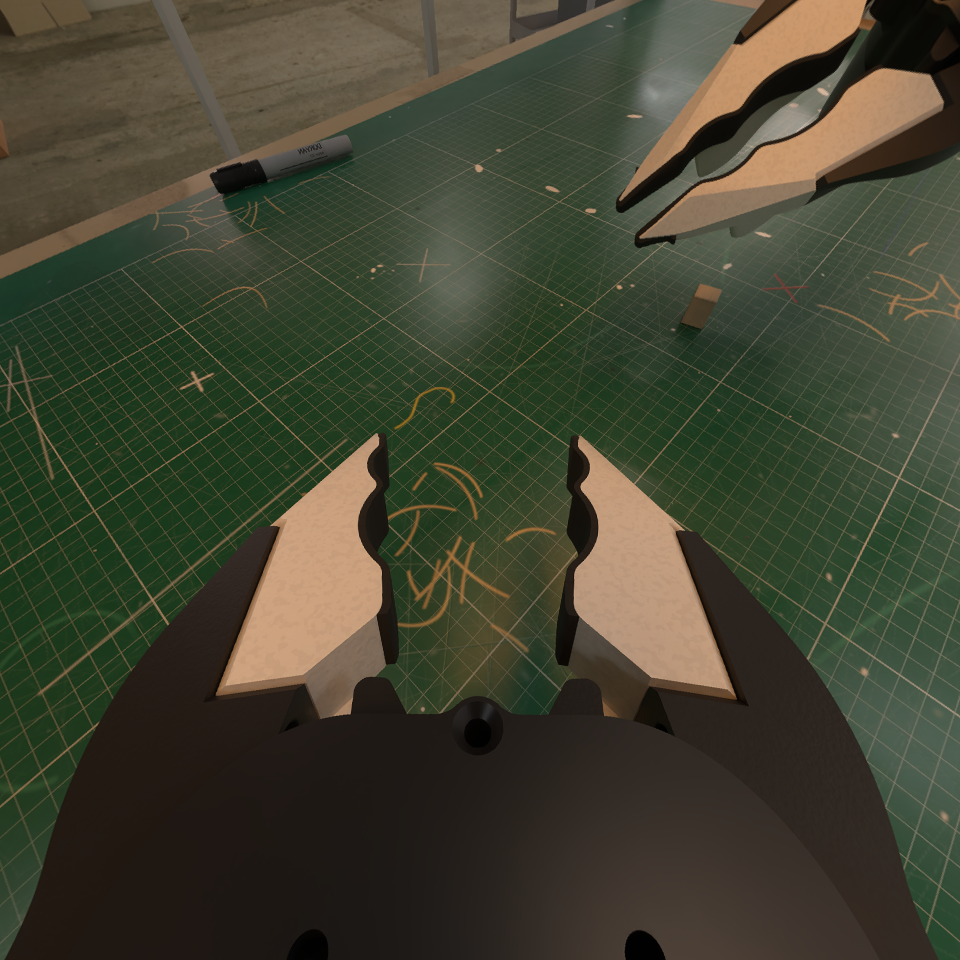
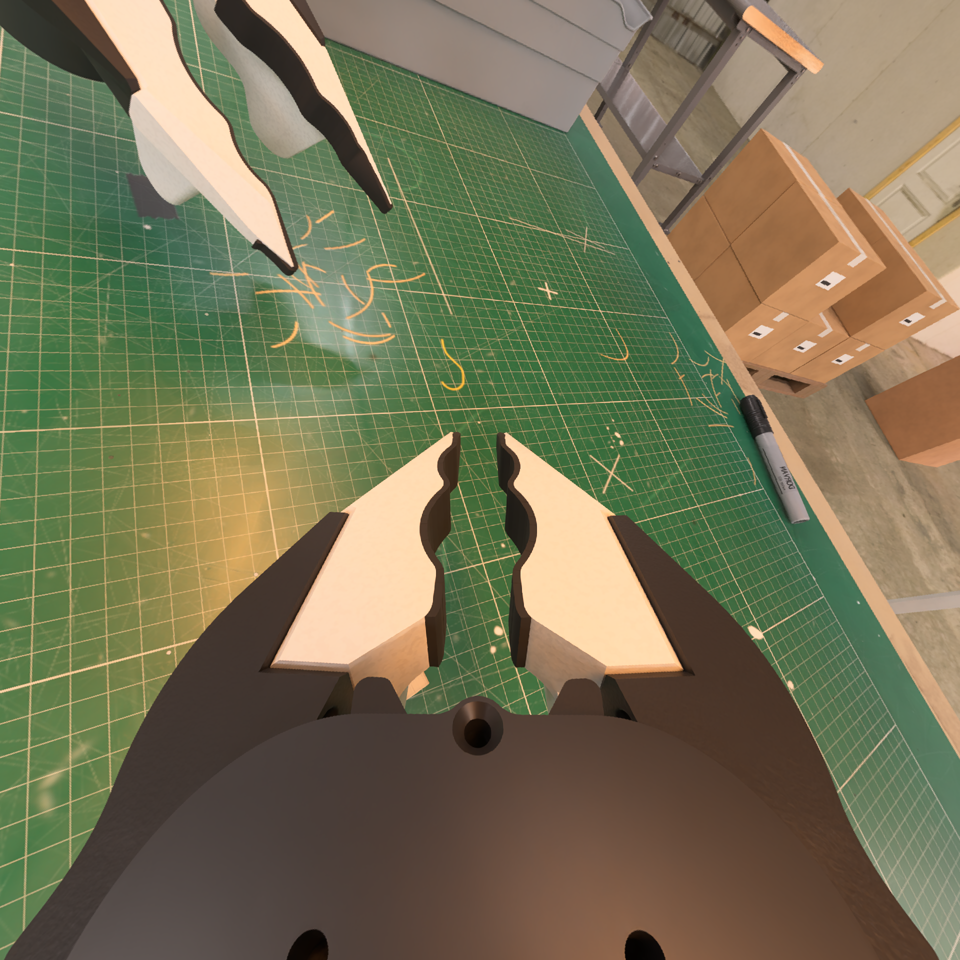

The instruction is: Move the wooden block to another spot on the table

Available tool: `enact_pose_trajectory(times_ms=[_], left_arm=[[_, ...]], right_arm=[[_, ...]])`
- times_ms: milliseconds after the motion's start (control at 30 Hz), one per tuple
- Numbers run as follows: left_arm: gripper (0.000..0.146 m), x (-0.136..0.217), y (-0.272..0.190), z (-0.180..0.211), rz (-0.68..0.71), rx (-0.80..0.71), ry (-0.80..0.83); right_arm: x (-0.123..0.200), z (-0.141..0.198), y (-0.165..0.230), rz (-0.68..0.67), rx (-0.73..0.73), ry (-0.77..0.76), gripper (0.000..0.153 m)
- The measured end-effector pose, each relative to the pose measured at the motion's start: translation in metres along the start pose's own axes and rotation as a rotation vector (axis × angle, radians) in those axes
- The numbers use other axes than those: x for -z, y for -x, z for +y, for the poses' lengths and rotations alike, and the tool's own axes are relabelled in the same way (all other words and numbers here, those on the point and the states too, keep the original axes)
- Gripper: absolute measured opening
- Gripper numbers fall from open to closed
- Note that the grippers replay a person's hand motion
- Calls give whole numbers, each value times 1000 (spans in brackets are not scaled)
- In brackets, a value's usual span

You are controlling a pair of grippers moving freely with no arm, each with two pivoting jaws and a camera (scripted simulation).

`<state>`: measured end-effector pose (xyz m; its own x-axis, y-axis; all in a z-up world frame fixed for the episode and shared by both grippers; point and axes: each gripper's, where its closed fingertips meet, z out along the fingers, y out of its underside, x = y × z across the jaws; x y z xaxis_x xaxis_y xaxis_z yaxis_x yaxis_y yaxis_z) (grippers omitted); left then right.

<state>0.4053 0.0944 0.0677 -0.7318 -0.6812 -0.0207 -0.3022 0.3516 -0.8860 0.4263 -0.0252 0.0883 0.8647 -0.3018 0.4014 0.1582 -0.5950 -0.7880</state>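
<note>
The wooden block point(image 1: 701, 306) is small and light brown. It stands upright on the green cutting mat point(image 1: 311, 363), to the right in the left wrist view. My left gripper point(image 1: 478, 441) is open and empty, low over orange scribbles on the mat, well short and left of the block. My right gripper point(image 1: 635, 223) hovers above and just left of the block, apart from it. In its own view, the right gripper point(image 2: 478, 436) shows only a narrow gap between its fingers, with nothing in it. The block is hidden there. The left gripper point(image 2: 337, 236) shows at upper left.
A black and grey marker point(image 1: 280, 163) lies near the mat's edge; it also shows in the right wrist view point(image 2: 774, 460). A grey box point(image 2: 467, 62) stands at the mat's end. Cardboard boxes point(image 2: 779, 249) and a metal rack point(image 2: 701, 104) stand on the floor beyond the table edge.
</note>
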Motion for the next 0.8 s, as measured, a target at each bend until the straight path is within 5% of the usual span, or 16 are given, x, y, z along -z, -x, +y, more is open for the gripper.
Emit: enact_pose_trajectory(times_ms=[800], left_arm=[[72, 6, 13, -11, -92, -26, -64]], right_arm=[[13, -3, -21, 39, -48, -27, 17]])
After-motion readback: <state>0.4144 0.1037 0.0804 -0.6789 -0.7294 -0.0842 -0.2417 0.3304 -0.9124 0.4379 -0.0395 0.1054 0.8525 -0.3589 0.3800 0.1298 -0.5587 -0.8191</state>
